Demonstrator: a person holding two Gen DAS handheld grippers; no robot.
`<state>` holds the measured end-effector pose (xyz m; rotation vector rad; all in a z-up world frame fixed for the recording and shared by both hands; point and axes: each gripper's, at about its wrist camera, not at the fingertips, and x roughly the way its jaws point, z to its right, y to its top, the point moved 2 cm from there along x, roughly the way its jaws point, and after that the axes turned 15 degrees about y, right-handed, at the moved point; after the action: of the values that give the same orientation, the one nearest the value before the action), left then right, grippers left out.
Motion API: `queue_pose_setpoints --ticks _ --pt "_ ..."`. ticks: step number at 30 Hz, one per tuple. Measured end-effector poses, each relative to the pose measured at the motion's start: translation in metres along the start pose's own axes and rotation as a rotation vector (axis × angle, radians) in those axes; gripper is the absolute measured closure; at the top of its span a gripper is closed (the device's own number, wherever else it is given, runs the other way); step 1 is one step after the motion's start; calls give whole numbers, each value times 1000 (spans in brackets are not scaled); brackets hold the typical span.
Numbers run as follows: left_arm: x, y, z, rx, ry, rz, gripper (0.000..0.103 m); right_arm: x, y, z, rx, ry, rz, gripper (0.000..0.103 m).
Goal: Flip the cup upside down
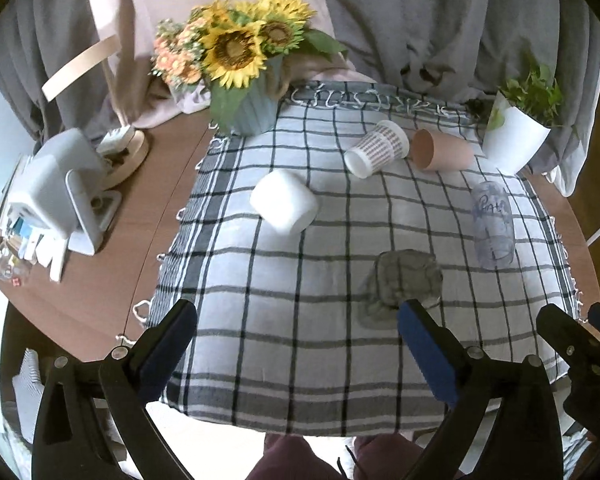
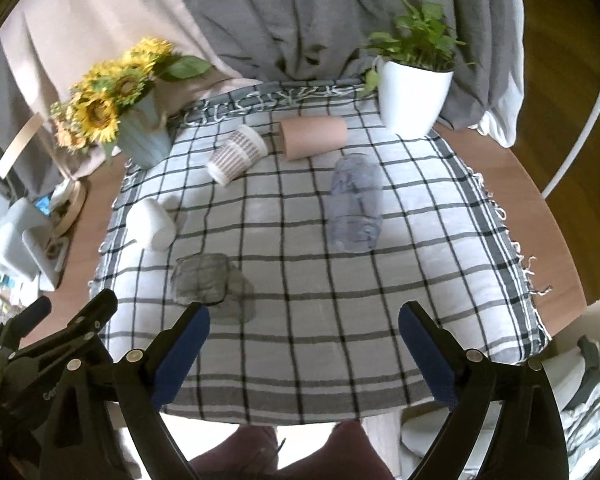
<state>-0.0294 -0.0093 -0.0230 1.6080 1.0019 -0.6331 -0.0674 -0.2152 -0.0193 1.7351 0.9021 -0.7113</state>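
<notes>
- You are holding the left hand-held gripper point(image 1: 298, 322) released, its blue-padded fingers point(image 1: 426, 354) spread wide and gripping nothing, hovering over the near part of the checked cloth point(image 1: 284, 344).
- You are holding the right hand-held gripper point(image 2: 304, 326) released as well, fingers apart and empty, over the near edge of the same cloth; its tips are showing at the right edge of the left wrist view.
- Nearest to both grippers, a clear grey-tinted glass cup point(image 1: 404, 280) is lying on its side on the cloth, just beyond the left gripper's right finger.
- Farther out, a plain white cup point(image 1: 284, 202) is lying on its side toward the left of the cloth.
- A clear printed tumbler point(image 1: 493, 226) is lying on its side toward the right.
- At the far end, a white patterned cup point(image 1: 378, 148) and a pink cup point(image 1: 442, 150) are lying on their sides, just beside each other.
- A blue pot of sunflowers point(image 1: 240, 52) is standing at the far left corner and a white pot with a green plant point(image 1: 514, 136) at the far right.
- The cloth is covering a round wooden bench point(image 1: 112, 272).
</notes>
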Motion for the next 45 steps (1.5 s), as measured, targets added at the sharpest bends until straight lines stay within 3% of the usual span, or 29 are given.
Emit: queue_pose_setpoints --ticks 12,45 --pt "-8 -3 -23 -26 10 23 0 -8 -5 -20 -12 -14 33 4" --pt "-7 -1 -26 -24 14 27 0 -7 -6 -25 -22 -11 34 3"
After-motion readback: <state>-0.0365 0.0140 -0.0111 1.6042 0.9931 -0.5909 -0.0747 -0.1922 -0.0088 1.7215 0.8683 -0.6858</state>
